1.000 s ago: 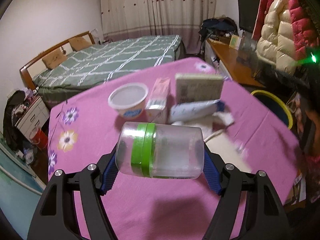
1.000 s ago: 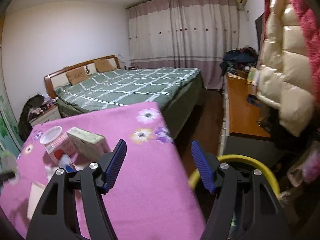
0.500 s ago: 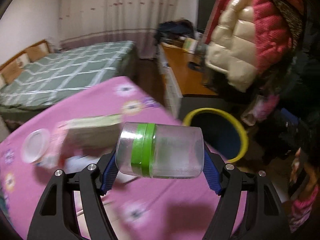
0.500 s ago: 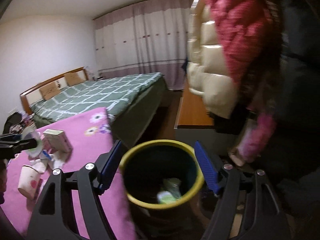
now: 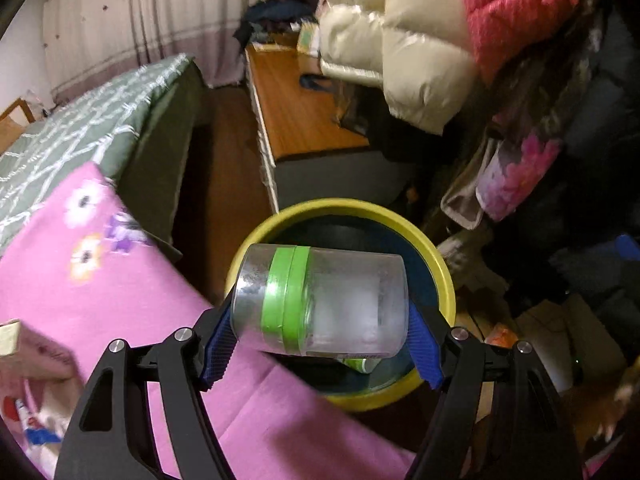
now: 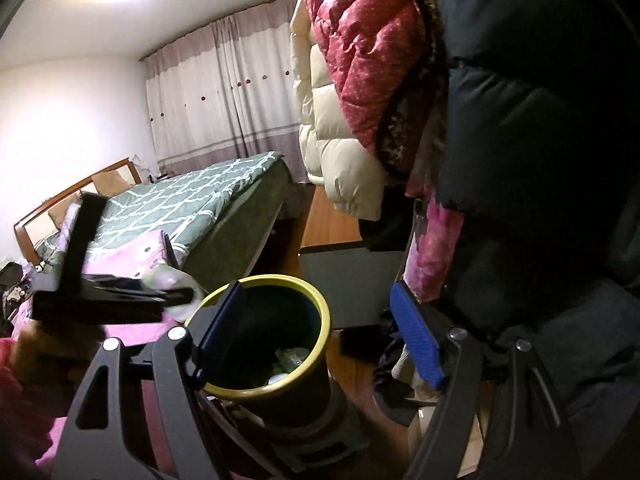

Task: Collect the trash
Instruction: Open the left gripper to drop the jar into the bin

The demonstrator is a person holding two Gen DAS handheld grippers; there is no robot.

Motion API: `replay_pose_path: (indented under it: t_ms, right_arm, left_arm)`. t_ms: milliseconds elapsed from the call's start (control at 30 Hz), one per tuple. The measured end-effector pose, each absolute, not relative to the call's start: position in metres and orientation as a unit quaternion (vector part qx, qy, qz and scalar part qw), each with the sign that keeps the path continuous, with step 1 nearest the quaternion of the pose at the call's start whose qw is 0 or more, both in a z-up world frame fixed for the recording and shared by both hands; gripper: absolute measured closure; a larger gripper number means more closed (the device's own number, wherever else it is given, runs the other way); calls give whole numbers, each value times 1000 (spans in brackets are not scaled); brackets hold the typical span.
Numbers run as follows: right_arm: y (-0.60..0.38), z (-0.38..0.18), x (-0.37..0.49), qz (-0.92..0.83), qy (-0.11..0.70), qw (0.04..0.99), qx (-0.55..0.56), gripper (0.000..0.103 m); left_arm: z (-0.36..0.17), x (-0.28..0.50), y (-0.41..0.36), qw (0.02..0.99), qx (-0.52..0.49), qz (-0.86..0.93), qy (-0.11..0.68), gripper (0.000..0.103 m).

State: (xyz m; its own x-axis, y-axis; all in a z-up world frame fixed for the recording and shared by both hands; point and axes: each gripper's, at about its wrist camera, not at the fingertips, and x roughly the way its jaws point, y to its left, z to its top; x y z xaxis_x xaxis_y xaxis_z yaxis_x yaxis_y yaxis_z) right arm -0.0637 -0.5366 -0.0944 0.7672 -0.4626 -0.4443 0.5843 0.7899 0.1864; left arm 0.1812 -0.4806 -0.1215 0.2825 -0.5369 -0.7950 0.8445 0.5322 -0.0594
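A clear plastic jar [image 5: 320, 300] with a green band lies sideways between the blue pads of my left gripper [image 5: 320, 320], which is shut on it. The jar hangs over the near rim of a yellow-rimmed dark bin [image 5: 440, 264] beside the pink table. In the right wrist view the same bin [image 6: 320, 308] stands on the floor with some trash [image 6: 288, 360] inside. My right gripper [image 6: 320, 320] is open above it with nothing between its fingers. The left gripper [image 6: 112, 296] and its blurred jar [image 6: 172, 280] show at the left, just short of the bin's rim.
The pink flowered tablecloth [image 5: 120, 300] ends right at the bin. A carton [image 5: 24, 352] lies at its left edge. A green bed [image 5: 80, 132], a wooden desk [image 5: 304, 112] and hanging padded jackets [image 5: 420, 40] surround the bin; bags clutter the floor at the right.
My left gripper carried the jar from above the table's trash across to the bin. My right gripper swung from the table's edge to the bin and its fingers spread a little.
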Motion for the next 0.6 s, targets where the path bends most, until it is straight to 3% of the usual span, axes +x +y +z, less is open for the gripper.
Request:
replay_pose_path:
  t_ms: [67, 300, 600]
  right_arm:
    - [-538, -94, -65, -283, 189, 926, 162, 32]
    - [-532, -91, -60, -279, 186, 927, 167, 31]
    - [-495, -98, -7, -205, 219, 942, 148, 31]
  left_arm:
    - [-128, 183, -490, 779, 198, -442, 397, 8]
    - [-90, 182, -456, 814, 167, -430, 353, 8]
    - [-22, 187, -245, 944, 47, -244, 218, 5]
